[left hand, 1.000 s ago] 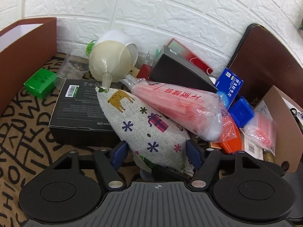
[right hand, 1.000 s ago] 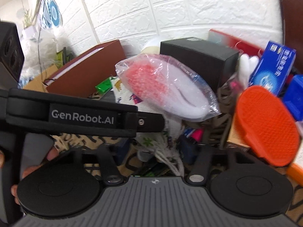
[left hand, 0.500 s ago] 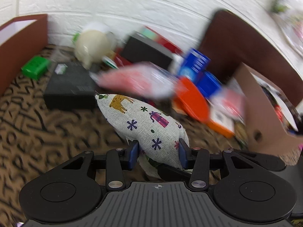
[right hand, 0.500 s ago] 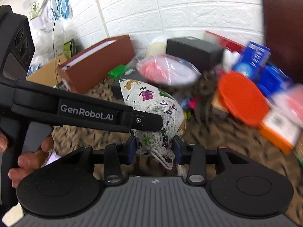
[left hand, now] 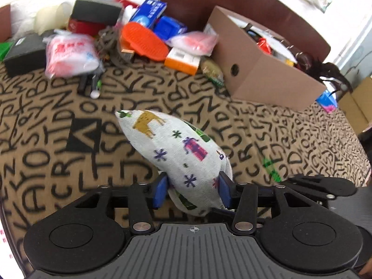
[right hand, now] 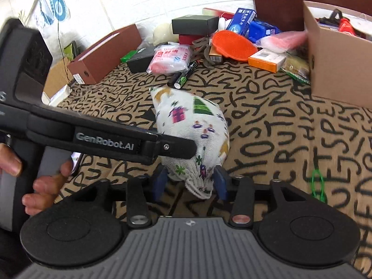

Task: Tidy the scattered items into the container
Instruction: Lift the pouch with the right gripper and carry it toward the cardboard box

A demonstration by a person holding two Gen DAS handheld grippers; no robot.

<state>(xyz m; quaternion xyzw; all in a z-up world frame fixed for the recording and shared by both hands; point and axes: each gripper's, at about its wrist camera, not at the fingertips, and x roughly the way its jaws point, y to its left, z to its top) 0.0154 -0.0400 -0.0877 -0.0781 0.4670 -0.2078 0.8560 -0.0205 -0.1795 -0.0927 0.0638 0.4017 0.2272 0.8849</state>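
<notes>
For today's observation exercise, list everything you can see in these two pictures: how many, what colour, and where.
cloth bag: 1, white with prints, held off the cloth by both grippers
cardboard box: 1, brown, far right, part filled
brush: 1, orange, in the pile by the wall
plastic bags: 2, clear with pink contents, in the pile
black boxes: 2, pile's left and back
blue packs: 2, back of the pile
orange box: 1, beside the cardboard box
markers: 2, black, front of the pile
tablecloth: 1, tan with black letters
left gripper: shut on the cloth bag
right gripper: shut on the cloth bag
</notes>
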